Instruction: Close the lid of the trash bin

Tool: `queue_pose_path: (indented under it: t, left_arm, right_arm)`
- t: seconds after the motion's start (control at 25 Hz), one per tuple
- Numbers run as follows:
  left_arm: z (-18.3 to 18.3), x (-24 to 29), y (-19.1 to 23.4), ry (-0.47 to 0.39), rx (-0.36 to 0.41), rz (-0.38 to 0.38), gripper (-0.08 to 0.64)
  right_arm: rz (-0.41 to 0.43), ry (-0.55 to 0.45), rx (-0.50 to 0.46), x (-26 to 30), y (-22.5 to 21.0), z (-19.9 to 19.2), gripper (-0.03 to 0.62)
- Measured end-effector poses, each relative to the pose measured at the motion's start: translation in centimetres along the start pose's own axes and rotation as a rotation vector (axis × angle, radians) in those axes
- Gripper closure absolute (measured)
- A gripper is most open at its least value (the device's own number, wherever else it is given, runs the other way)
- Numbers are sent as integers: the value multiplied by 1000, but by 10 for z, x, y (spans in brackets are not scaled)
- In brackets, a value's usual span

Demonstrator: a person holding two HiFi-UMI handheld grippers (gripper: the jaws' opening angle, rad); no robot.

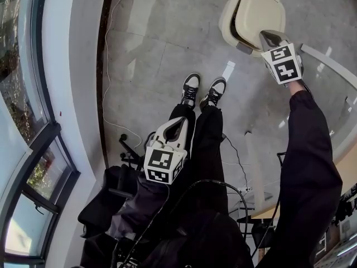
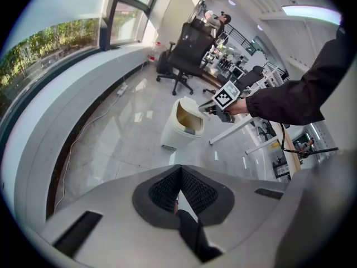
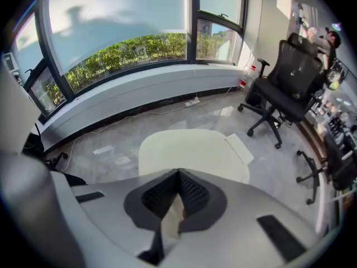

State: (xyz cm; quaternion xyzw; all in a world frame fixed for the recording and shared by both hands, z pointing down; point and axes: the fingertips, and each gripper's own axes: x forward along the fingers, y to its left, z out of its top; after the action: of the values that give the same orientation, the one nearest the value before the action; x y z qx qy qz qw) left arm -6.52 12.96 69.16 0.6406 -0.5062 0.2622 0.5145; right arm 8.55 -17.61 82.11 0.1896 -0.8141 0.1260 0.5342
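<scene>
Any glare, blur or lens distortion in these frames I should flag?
Head view: sharp overall, with one sun glare patch on the floor near the trash bin. Left gripper view: strong fisheye bend, black vignette corners, upper window washed out. Right gripper view: same fisheye curve; the close lid is bright and slightly soft.

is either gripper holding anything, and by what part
Left gripper: nothing, fingers shut. Right gripper: fingers together at the edge of the trash bin lid; whether they pinch it cannot be told.
</scene>
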Motion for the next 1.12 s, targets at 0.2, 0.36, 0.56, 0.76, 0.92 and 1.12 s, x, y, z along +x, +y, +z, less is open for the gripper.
queue_pose_path:
  t: [0.2,0.36,0.56,0.76,0.92,1.12]
  left_arm:
    - [-6,2,5,8,-7,4,558]
    - [-13,5,7,17,-12,5,558]
    - [-17,8,9,24,-22,3,558]
    - [-21,9,10,32,-26,3,558]
    - [-19,9,13,32,-28,7,558]
    - [-18,10,11,34,-26,1,558]
  right_arm:
    - [32,21,45,23,11,-18,588]
    - [30,39,70,40,14,-27,588]
    - [34,49,94,54,17,-36,588]
    - [28,61,104,64,18,-41,588]
    - [31,67,106,67,18,-41,588]
    - [34,81,90,69,20,-40,588]
